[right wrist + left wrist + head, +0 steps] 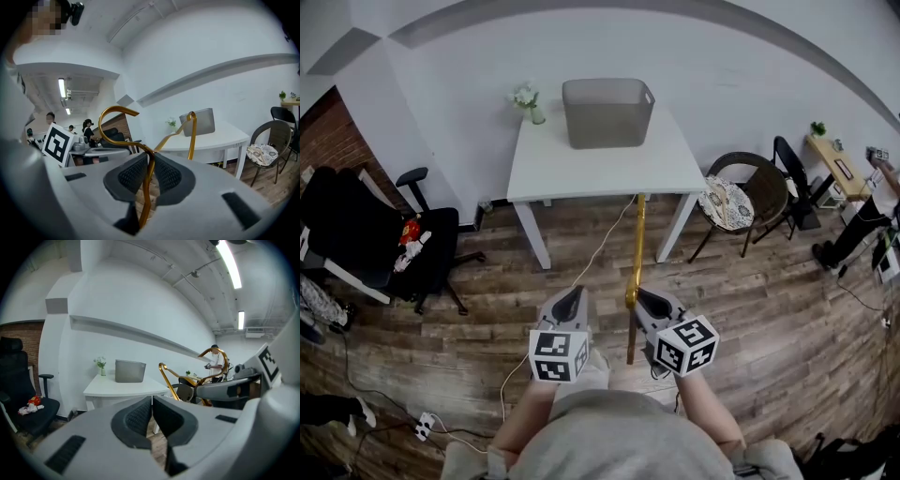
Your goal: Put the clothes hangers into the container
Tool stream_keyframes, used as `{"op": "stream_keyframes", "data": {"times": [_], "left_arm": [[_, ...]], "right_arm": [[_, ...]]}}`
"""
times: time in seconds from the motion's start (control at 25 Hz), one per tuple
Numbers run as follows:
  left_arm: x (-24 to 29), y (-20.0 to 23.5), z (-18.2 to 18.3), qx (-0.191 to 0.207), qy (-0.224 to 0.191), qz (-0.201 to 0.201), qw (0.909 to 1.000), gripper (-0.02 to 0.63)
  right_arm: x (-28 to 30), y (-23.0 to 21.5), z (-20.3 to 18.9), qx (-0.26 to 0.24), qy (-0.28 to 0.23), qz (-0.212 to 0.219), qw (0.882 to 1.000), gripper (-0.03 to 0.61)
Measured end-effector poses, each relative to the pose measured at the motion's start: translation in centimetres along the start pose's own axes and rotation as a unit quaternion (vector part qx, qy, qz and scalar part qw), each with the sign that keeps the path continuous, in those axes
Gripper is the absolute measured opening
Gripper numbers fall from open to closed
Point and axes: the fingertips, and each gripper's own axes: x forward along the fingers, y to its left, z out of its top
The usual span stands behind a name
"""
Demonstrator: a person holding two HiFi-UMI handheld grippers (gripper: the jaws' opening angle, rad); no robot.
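A gold metal clothes hanger (636, 251) sticks out forward, clamped at its neck by my right gripper (649, 302), which is shut on it. In the right gripper view the gold hanger (149, 161) runs between the two dark pads, its hook curling up to the left. My left gripper (573, 302) is shut with nothing between its jaws, just left of the right one. A grey plastic container (607, 112) stands at the back of the white table (602, 165), ahead of both grippers. The left gripper view also shows the container (130, 371) and the hanger (172, 382).
A small vase of flowers (529, 101) sits left of the container. A black office chair (386, 239) stands at the left, a wicker chair (741, 198) at the right of the table. A cable (592, 258) trails over the wooden floor. A person (874, 202) stands at the far right.
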Motion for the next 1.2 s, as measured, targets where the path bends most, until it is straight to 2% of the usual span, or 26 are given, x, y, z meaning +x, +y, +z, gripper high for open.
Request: {"op": "stream_keyframes", "data": {"times": [0.84, 1.2], "left_arm": [[13.8, 13.6, 7.7, -0.007, -0.015, 0.002, 0.9999, 0.012], [19.2, 17.9, 9.6, -0.007, -0.006, -0.01, 0.9999, 0.012]], "right_arm": [[17.9, -6.9, 9.0, 0.0, -0.016, 0.002, 1.0, 0.048], [24.2, -10.0, 11.4, 0.011, -0.015, -0.008, 1.0, 0.048]]}}
